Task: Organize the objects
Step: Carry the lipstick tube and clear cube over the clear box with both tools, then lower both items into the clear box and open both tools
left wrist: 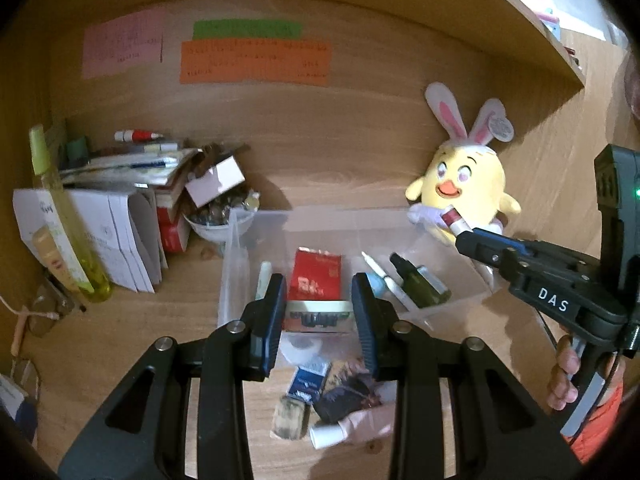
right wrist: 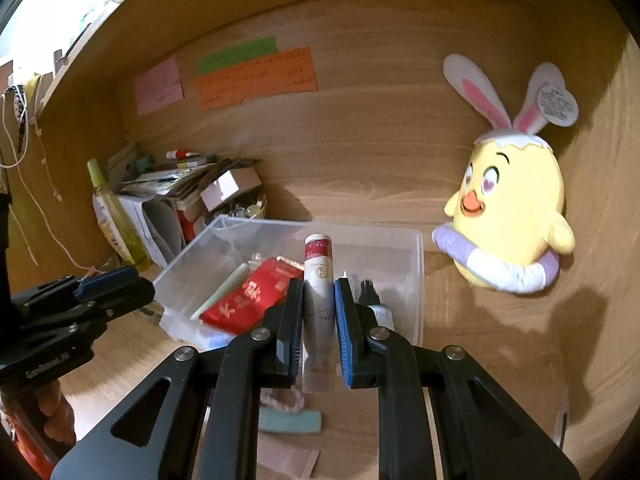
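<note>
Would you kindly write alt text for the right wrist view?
The right gripper clamps a white tube with a red cap above a clear plastic bin holding a red packet and small bottles. A yellow chick plush with bunny ears leans against the wooden wall.

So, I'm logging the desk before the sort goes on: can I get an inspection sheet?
Surface: wooden desk, crowded at the left and in front.
Job's things: clear bin holding a red packet, pen and green bottle.
Clutter: paper pile, yellow bottle, bowl of bits, plush chick.
Grippers: left tongs closed on a small box; right tongs closed on a white tube, both above the bin.
Cables: white cord hanging at the left.
Surroundings: sticky notes on the back panel, shelf overhead.
</note>
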The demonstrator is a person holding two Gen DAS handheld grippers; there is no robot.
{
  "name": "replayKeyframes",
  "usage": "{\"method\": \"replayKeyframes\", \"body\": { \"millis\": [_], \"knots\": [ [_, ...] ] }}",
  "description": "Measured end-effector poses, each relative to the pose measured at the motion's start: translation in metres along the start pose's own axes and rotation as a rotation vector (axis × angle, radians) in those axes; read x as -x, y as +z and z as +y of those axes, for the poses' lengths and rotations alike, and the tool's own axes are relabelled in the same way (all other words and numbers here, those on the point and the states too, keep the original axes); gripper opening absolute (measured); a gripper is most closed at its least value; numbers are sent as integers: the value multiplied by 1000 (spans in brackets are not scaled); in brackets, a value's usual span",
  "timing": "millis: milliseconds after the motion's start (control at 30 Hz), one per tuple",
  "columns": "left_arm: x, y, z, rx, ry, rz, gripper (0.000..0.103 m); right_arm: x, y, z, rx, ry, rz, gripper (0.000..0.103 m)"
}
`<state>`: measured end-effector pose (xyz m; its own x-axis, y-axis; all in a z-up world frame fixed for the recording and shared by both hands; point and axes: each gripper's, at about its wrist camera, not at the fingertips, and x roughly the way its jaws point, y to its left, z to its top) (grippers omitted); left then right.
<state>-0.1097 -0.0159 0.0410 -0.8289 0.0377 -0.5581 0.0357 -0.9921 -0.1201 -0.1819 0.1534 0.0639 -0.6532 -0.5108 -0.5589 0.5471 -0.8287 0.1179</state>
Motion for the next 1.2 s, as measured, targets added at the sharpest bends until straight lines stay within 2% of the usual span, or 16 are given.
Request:
{"method": "replayKeyframes", "body": {
  "millis": [300, 433, 667, 1000, 1200],
  "knots": [
    [-21, 17, 15, 8, 50, 10, 33, -32, 18, -8, 3, -13, 36, 14],
    [-39, 17, 26, 18, 72, 42, 33, -51, 17, -13, -3, -28, 73, 14],
    [-71, 8, 39, 51, 55, 126, 33, -80, 7, -21, -13, -49, 139, 14],
    [-80, 2, 30, 10, 61, 136, 33, -107, -4, -16, 12, -57, 215, 14],
    [-81, 1, 29, 1, 61, 145, 33, -112, -7, -11, 31, -73, 229, 14]
  ]
}}
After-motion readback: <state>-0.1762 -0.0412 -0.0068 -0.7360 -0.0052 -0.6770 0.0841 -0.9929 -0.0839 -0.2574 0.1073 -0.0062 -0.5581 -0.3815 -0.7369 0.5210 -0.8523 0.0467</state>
